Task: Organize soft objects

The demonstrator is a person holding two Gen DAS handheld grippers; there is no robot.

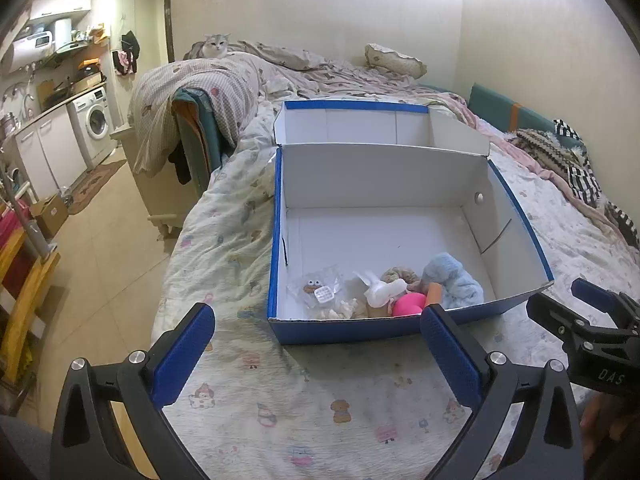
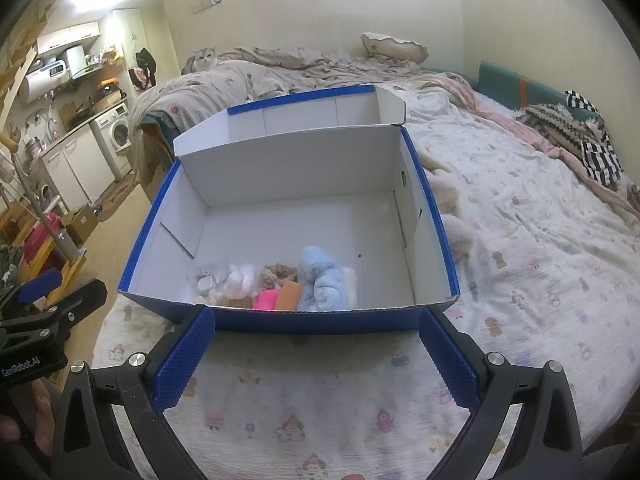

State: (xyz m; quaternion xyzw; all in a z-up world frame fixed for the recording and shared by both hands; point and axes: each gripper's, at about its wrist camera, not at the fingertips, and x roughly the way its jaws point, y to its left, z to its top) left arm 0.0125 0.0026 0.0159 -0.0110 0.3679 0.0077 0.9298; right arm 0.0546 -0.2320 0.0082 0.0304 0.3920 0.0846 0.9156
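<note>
1. Left gripper (image 1: 318, 354) and right gripper (image 2: 316, 360): fingers apart, empty, above the patterned bed quilt (image 2: 320, 420).
2. Blue cardboard box with white interior (image 2: 436, 208): on the quilt, lid open.
3. Fluffy light-blue soft item (image 2: 322, 280), pink soft item (image 2: 267, 300), white plush toy (image 2: 239, 280): against the box's near wall.

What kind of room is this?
Probably a small studio flat: a bed holding a box of soft things, with a washing machine and kitchen counter nearby.
</note>
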